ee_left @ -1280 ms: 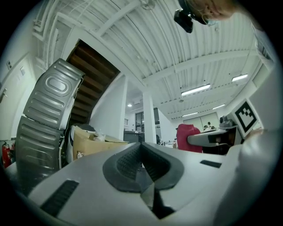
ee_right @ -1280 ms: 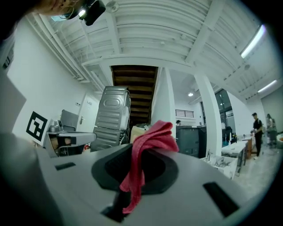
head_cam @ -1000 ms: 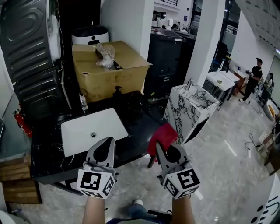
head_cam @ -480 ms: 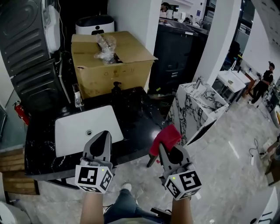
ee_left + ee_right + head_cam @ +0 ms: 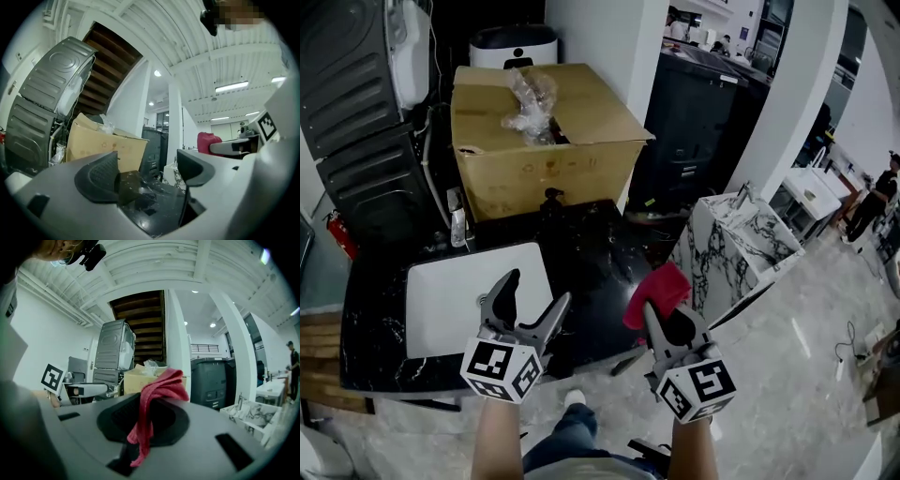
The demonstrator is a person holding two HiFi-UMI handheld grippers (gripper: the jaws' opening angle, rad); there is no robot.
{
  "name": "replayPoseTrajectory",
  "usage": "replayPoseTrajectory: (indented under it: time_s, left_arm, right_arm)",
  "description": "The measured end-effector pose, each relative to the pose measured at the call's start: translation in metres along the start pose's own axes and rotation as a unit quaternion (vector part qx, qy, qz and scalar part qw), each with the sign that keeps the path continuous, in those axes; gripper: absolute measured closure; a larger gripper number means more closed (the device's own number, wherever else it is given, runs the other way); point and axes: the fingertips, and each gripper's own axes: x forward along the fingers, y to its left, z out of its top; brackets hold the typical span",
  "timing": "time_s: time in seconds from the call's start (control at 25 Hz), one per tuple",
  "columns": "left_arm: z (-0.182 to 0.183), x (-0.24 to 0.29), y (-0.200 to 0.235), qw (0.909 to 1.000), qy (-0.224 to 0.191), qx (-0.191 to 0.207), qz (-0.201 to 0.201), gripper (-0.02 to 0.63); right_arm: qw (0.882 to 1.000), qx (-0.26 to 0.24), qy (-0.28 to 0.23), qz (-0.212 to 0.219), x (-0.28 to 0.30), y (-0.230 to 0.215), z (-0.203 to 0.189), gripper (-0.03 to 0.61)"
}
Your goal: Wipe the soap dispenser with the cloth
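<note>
L gripper (image 5: 537, 289) lower left: jaws just opened wide, nothing btwn them. R gripper (image 5: 656, 317) lower ctr-right, clamped on red cloth (image 5: 661, 286). Soap dispenser (image 5: 551, 201) upper ctr, untouched.

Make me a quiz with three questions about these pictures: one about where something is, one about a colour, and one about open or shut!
1. Where does the soap dispenser stand?
A. In a cardboard box
B. On the floor
C. On the black counter, behind the white sink

2. What colour is the cloth?
A. Red
B. Blue
C. Yellow

3. How do the left gripper jaws stand?
A. Shut on a bottle
B. Apart, with nothing held
C. Shut on a sponge

Answers:
1 C: the head view shows the pump bottle on the dark top, past the basin.
2 A: it looks red in both the head view and the right gripper view.
3 B: the jaws have just been opening, and only the counter shows between them.
</note>
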Motion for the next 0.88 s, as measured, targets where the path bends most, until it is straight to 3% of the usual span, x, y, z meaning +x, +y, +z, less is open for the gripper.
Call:
replayPoseTrajectory:
  time_s: [0.28, 0.64, 0.88]
  left_arm:
    - [-0.028, 0.07, 0.044, 0.9975, 0.062, 0.021, 0.026, 0.201]
    - [-0.031, 0.117, 0.103, 0.9969, 0.028, 0.017, 0.072, 0.202]
    - [-0.028, 0.129, 0.115, 0.9959, -0.01, 0.017, 0.088, 0.204]
  right_arm:
    - [0.999, -0.007, 0.017, 0.033, 0.085, -0.037, 0.0, 0.523]
    - [0.998, -0.012, 0.045, 0.048, 0.165, -0.063, -0.014, 0.523]
    - [0.996, -0.014, 0.065, 0.059, 0.192, -0.071, -0.024, 0.523]
